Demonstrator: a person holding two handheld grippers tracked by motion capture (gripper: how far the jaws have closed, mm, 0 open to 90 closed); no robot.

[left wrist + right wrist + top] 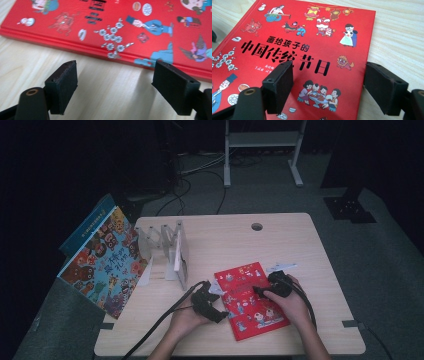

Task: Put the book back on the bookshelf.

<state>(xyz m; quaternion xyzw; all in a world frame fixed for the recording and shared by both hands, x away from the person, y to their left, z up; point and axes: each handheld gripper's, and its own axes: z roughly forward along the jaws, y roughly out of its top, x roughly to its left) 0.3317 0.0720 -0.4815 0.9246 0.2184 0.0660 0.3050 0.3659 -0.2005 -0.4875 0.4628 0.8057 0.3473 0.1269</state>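
A red picture book [250,302] with cartoon figures and black Chinese title lies flat on the wooden table [300,240], near the front edge. My left gripper [220,316] sits at the book's left edge, held in a hand. In the left gripper view its jaws [113,90] stand open over bare wood, just short of the red book's spine edge [112,22]. My right gripper [257,291] hovers over the book's upper right part. In the right gripper view its jaws [327,87] stand open above the cover [312,37], one over the cover and one beside its edge, gripping nothing.
A white slotted book rack [172,247] stands left of centre on the table. A large colourful picture book [102,262] leans at the table's left edge with a blue book [87,225] behind it. A white scrap [281,267] lies behind the red book. A cable hole [257,226] sits near the far edge.
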